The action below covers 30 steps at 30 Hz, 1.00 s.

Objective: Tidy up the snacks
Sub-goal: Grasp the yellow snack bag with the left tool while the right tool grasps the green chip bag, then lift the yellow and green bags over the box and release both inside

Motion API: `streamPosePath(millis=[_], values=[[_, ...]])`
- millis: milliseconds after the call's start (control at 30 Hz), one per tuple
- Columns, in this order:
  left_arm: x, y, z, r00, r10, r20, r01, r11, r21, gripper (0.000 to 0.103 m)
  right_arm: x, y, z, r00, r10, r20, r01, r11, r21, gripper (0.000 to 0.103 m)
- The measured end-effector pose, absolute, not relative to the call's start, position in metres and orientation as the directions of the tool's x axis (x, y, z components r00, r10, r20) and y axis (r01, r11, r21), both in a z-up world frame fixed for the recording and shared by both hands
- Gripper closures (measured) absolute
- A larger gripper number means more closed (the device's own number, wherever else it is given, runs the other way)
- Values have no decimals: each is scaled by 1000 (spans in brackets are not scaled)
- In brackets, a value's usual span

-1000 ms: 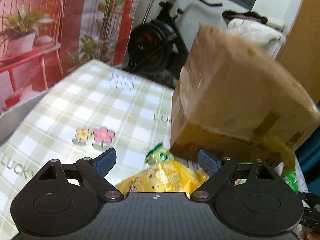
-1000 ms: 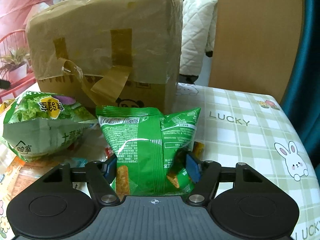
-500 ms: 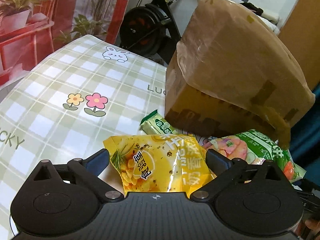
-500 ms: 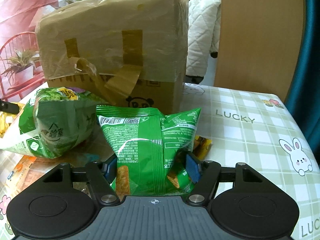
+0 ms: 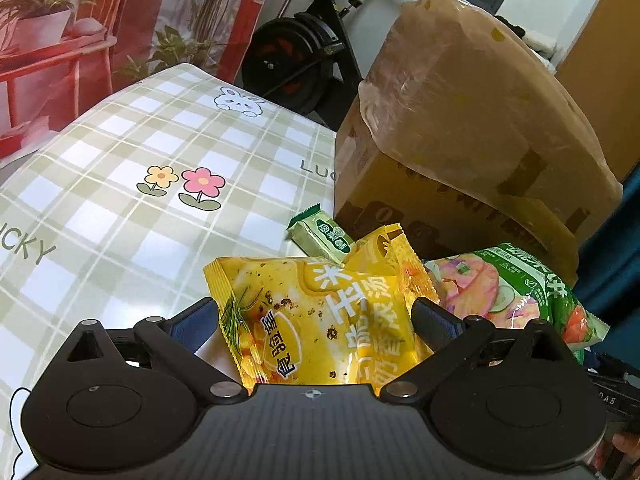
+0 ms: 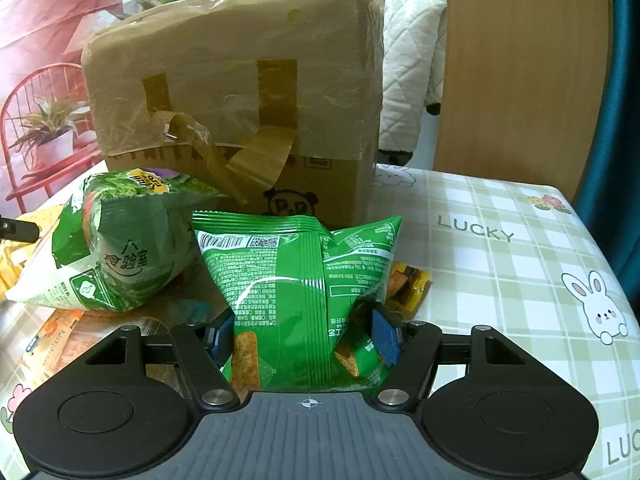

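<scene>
Yellow snack bag (image 5: 320, 316) lies on the desk (image 5: 120, 208) between the left fingers (image 5: 316, 318), spread wide and not pressing, likely lined up to grab it. Right fingers (image 6: 306, 336) pinch a green bag (image 6: 296, 296) upright, probably for moving.

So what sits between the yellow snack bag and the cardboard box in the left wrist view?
In the left wrist view, a small pale green wrapped snack lies on the tablecloth between the yellow snack bag and the cardboard box.
</scene>
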State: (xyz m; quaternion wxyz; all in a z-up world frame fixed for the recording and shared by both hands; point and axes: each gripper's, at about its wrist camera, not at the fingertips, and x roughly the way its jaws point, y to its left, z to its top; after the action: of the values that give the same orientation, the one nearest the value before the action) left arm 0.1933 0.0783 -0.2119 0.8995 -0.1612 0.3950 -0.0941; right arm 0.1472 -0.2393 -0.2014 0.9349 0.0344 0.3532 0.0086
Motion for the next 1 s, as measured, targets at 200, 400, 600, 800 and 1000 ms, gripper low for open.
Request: streamPosePath(millis=[200,400,600,800,1000], values=[[197,79,-214,655,-306,-691,25,922,-385,0,146,-238,-202,753,39,-657,17,997,79,40],[198,72,-232,579,-365,-729,47,908,-417,0,145,-239,-202,754,46,-656,11,997,82,41],[196,68,-218,637,-355,-684,79,913,-401,26,142,-238,-201,755,47,-654,13,996,87,41],[184,51,-192,694,-282,-663,153,957,-248,31,138,-242,-199,771,48,-635,27,994,108,44],[168,55,-164,755,-243,-609,164,969,-184,31,130,-256,-194,784,14,-620,80,989,123,45]])
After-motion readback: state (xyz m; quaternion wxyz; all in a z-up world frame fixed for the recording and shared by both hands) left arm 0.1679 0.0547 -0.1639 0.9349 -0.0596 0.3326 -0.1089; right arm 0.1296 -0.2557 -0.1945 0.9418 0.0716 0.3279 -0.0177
